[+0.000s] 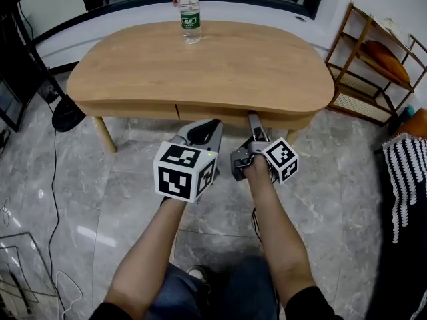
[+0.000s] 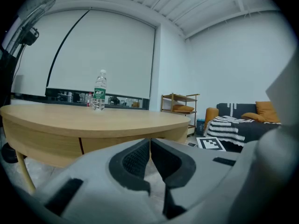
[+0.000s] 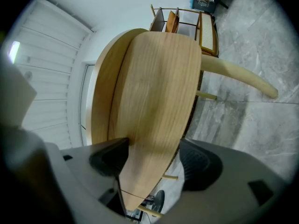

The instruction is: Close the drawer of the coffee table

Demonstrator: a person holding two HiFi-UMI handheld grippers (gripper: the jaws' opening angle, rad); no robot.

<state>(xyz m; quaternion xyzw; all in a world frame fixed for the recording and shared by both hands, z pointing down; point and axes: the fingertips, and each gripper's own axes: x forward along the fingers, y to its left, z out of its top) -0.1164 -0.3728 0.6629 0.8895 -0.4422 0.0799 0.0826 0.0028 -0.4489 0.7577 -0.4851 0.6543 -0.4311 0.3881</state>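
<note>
Head view: coffee table [image 1: 200, 65] ahead, water bottle [image 1: 190, 15] upright at its far edge. The drawer front [image 1: 227, 112] appears flush in the near side. Left gripper [image 1: 203, 133] and right gripper [image 1: 255, 127] are side by side near it.
Left gripper view: jaws together, empty.
Right gripper view: jaws wide apart, straddling the drawer front without clamping it.

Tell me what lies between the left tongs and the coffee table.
Only bare floor; the left gripper view shows the left tongs facing the coffee table unobstructed.
</note>
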